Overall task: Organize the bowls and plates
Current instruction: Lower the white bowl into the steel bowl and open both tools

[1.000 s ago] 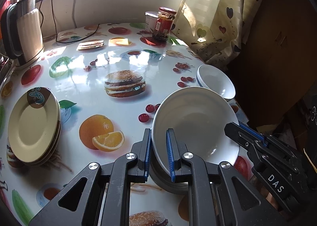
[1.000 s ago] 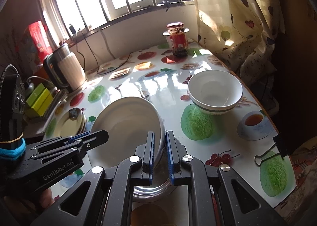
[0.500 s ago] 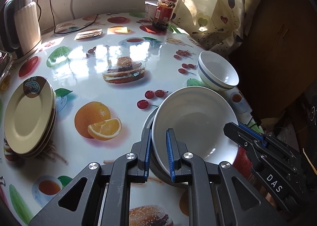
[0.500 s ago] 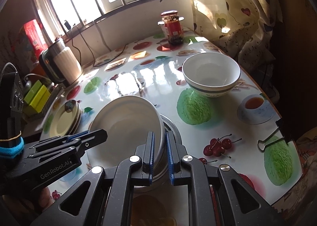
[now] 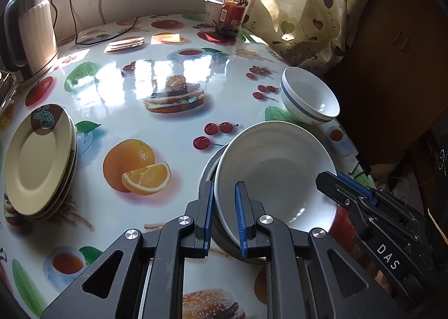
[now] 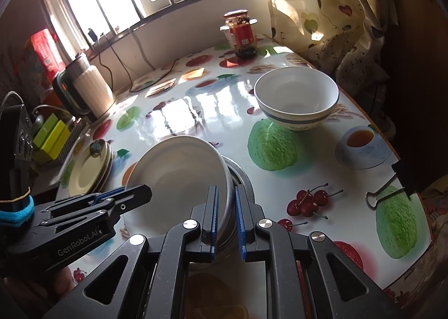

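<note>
A white deep plate [image 5: 275,168] is held tilted over a metal bowl [image 5: 207,168] near the table's front edge. My left gripper [image 5: 224,214] is shut on the plate's near rim. My right gripper [image 6: 225,217] is shut on its opposite rim; the plate [image 6: 179,170] and metal bowl [image 6: 240,179] show there too. A white bowl with a blue stripe [image 5: 309,96] stands beyond, also in the right wrist view [image 6: 296,98]. A stack of cream plates [image 5: 37,159] sits at the left, also in the right wrist view [image 6: 89,168].
An electric kettle [image 5: 29,36] with its cord stands at the back left. A red-lidded jar [image 5: 232,12] stands at the back by the curtain [image 5: 308,5]. A binder clip [image 6: 392,182] lies at the table's right edge. The fruit-print tablecloth [image 5: 168,72] is glossy.
Both grippers have carried the white plate back and lower, toward the metal bowl under it. The striped bowl and the plate stack have not moved.
</note>
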A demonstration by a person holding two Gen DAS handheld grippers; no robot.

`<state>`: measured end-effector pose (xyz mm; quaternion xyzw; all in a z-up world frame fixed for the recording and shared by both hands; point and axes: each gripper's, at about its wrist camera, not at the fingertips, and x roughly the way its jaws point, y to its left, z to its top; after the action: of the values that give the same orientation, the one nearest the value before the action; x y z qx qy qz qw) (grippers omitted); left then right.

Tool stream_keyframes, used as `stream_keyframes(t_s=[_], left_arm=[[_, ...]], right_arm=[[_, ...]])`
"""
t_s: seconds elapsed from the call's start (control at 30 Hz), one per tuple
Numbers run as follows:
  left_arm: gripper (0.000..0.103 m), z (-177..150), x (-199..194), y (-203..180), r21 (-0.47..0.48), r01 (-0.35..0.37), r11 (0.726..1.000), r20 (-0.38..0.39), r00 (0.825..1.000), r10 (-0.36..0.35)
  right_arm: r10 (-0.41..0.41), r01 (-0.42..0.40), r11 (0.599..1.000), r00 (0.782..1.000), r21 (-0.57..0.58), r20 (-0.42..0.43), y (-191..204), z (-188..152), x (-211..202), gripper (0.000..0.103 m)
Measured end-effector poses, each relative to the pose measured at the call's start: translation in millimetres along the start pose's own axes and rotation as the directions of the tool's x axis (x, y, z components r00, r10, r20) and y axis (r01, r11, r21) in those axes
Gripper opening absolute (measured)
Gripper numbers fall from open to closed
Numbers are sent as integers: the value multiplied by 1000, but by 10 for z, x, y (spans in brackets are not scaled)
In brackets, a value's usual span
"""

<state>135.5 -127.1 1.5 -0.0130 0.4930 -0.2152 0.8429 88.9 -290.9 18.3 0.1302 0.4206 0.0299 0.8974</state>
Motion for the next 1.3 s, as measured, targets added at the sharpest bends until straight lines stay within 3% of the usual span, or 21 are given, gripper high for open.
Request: stream_keyframes(t_s=[1.3], left_arm=[[16,24,-73,14,-16,40,999,13,999,-40]], right_arm=[[1,0,999,1000,40,-10,-53,-4,9,19]])
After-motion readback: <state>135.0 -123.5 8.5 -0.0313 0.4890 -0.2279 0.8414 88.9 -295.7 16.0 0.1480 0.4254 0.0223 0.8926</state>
